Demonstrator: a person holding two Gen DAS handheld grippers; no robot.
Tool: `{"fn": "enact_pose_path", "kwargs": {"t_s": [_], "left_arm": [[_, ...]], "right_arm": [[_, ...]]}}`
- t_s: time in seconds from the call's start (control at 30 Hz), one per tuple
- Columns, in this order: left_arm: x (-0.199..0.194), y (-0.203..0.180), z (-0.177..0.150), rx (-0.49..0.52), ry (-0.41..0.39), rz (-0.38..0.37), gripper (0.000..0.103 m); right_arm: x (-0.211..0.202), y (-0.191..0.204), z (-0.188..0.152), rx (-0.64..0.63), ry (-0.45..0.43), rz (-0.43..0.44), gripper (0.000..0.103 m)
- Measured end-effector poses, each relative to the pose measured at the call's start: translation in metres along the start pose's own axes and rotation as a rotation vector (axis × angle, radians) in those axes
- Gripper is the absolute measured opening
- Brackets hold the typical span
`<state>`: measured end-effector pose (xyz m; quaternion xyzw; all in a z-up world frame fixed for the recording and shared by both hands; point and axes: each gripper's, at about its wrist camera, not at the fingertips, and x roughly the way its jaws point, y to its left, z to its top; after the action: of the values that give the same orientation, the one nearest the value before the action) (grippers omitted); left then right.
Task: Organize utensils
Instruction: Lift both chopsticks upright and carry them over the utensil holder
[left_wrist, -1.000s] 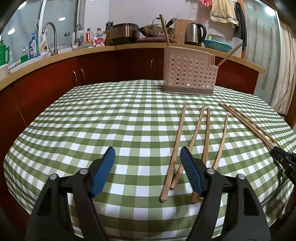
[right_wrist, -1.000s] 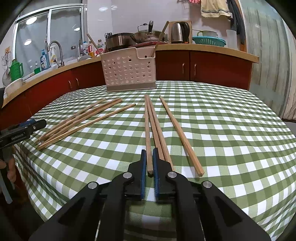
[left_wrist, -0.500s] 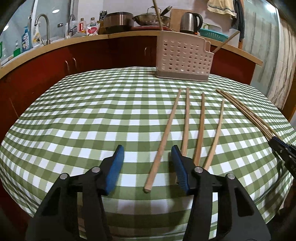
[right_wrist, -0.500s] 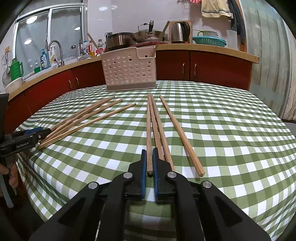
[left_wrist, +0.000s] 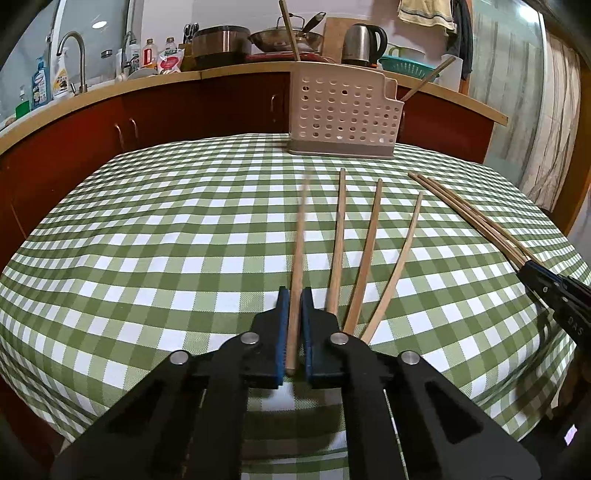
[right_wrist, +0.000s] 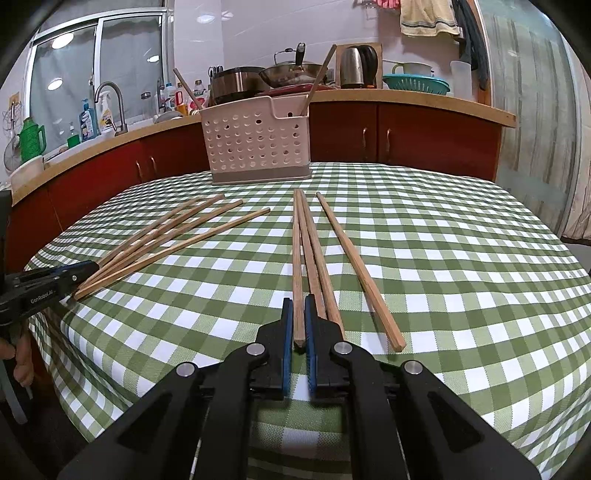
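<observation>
1. Both grippers are clamped on wood: the left gripper has its blue pads pinched on the near end of one chopstick, and the right gripper is closed the same way on the leftmost stick of its own group.
2. That left-held chopstick looks blurred along its far half (probably it is lifting or swinging, though this cannot be settled from one view). Its three neighbours lie fanned on the checked tablecloth, just to the right of the pads.
3. On the right side, two sticks lie touching the held one, and a fourth lies a little apart.
4. A perforated caddy stands upright at the far edge of the table, well beyond every stick's tip. It already holds a couple of chopsticks leaning out of its top.
5. Step in hand, as I judge it: the pick-up, with one stick taken per hand and most of the sorting yet to come.
6. Next move calls for raising each stick clear of its neighbours without dragging them, tipping it towards vertical, and lowering it into a caddy opening. Thin round sticks gripped at the very end may pivot between the pads, so a slow lift seems wise.
</observation>
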<state>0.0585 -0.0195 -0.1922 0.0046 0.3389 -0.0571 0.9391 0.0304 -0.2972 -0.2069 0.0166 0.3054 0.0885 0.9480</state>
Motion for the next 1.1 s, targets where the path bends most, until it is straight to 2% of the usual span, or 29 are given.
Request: {"fn": "enact_pose_path", "kwargs": {"t_s": [0.3, 0.63, 1.1], "left_arm": [[-0.012, 0.003, 0.006, -0.015, -0.052, 0.017, 0.006], [-0.043, 0.001, 0.026, 0.015, -0.191, 0.061, 0.006], [-0.076, 0.008, 0.052, -0.01, -0.299, 0.068, 0.006]], "right_arm": [[-0.012, 0.007, 0.005, -0.021, -0.05, -0.009, 0.007], [-0.037, 0.015, 0.026, -0.028, -0.14, -0.003, 0.007], [-0.07, 0.027, 0.052, -0.044, -0.24, 0.004, 0.007]]}}
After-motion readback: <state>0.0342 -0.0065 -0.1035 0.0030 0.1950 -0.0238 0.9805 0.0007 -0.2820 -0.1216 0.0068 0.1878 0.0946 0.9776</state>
